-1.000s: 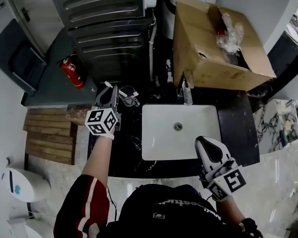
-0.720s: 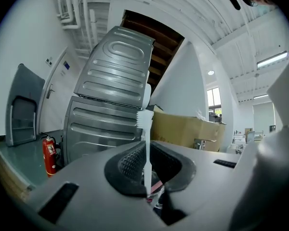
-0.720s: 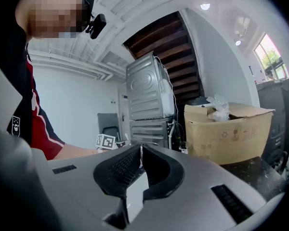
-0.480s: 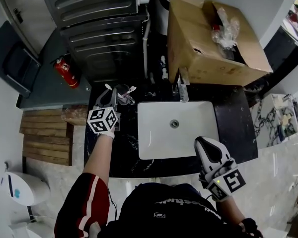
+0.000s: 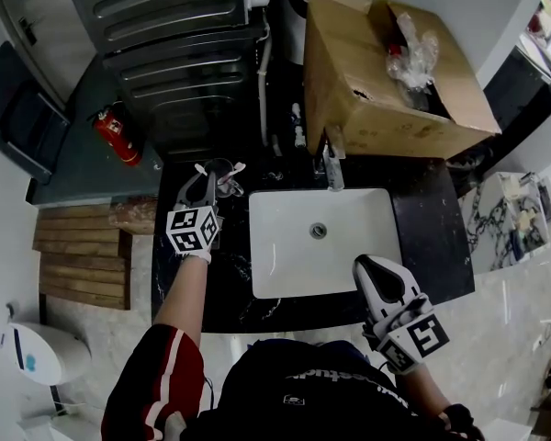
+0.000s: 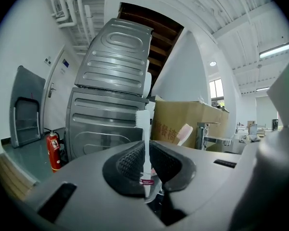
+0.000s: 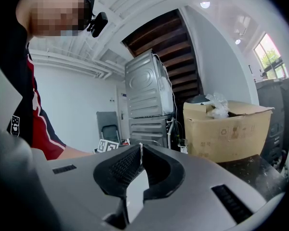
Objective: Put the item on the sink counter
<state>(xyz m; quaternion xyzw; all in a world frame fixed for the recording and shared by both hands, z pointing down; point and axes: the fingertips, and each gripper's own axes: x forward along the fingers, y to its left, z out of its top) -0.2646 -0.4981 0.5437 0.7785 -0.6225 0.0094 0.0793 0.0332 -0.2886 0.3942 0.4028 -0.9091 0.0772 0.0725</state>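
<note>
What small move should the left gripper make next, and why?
Probably lift straight up a little. The left gripper is shut on the white toothbrush, which stands upright and seems to reach down into the cup beside a pink toothbrush; it should clear the rim before moving to the counter.

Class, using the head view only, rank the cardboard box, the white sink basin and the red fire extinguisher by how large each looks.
1. cardboard box: largest, though it stands higher, nearer the camera.
2. white sink basin: clearly smaller than the box.
3. red fire extinguisher: smallest by far.
</note>
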